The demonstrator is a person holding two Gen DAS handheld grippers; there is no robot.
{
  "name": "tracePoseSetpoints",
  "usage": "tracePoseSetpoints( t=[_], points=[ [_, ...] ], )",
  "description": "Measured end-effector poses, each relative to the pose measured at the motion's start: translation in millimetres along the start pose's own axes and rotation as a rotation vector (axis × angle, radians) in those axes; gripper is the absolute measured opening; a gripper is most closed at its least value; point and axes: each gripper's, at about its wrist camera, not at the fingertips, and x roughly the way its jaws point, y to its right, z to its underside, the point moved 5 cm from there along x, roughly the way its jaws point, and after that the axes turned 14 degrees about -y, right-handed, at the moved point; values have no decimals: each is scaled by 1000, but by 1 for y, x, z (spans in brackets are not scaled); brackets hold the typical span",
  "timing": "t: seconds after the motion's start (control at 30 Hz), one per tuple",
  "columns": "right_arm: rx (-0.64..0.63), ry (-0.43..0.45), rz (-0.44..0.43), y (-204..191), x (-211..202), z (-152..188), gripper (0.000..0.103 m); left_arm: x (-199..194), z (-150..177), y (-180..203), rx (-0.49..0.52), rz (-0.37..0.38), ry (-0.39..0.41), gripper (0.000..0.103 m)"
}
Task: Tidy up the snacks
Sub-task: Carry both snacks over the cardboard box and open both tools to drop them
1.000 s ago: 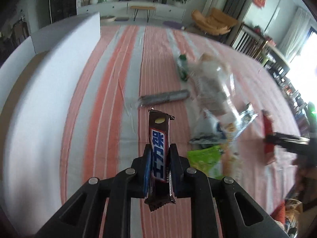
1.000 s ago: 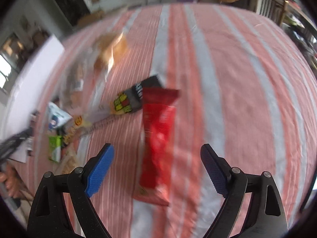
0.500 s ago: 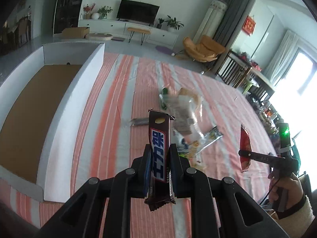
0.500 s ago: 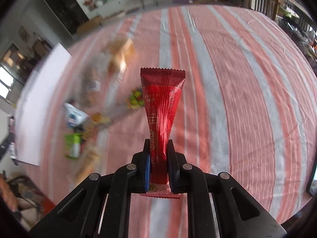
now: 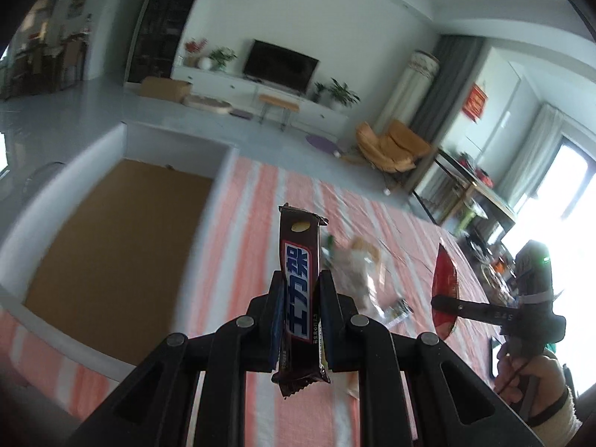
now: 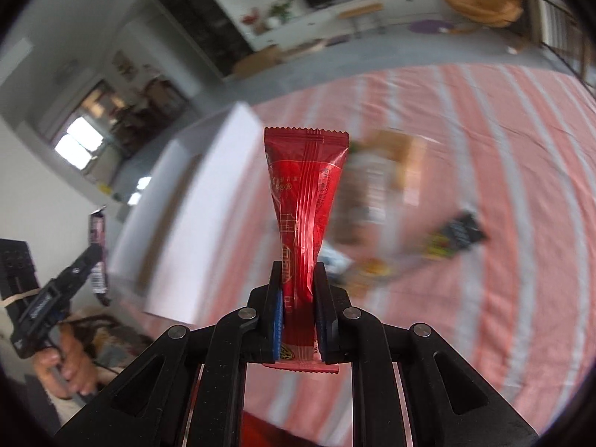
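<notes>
Glossy wrappers, matt plastic jaws, woven striped cloth

The brown chocolate bar point(image 5: 300, 298) wears shiny, smooth film; the red snack packet point(image 6: 306, 201) is glossy crinkled foil with fine lengthwise ridges and serrated ends. The left gripper point(image 5: 300, 316) and the right gripper point(image 6: 300, 316) look like matt black plastic with metal rivets and blue ribbed pads. The tablecloth point(image 6: 484, 149) is soft, wrinkled fabric. At its left edge, the box point(image 5: 111, 231) has smooth white walls and a matt cardboard-brown floor.
</notes>
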Motion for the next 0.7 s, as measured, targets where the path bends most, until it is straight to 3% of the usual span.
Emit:
tracePoseSetpoints(
  t=[0.23,0.33,0.5,0.57,0.6,0.63,0.67,0.7],
  points=[
    [-184,-47,-126,-128,46,-40,15,-22,-19,-90,-108,-163,37,17],
    [-267,-68,-134,-178,74,-50,15,-23,-20,-131,-165,-233,30,17],
    [-349,-98,-97,-229,130,-55,15,-18,-12,-189,-231,-363,25,17],
    [-353,-98,-90,-233,146,-56,21,-12,-6,-207,-252,-427,18,17],
    [-346,-87,-90,-232,149,-56,38,-9,-3,-216,-268,-466,16,22],
    [-339,-73,-84,-232,150,-57,64,-7,0,-223,-278,-488,13,33],
    [-332,-50,-72,-227,147,-56,71,-5,4,-228,-289,-507,8,42],
    [-332,-27,-53,-220,143,-55,71,-3,8,-230,-296,-521,5,62]
  ],
)
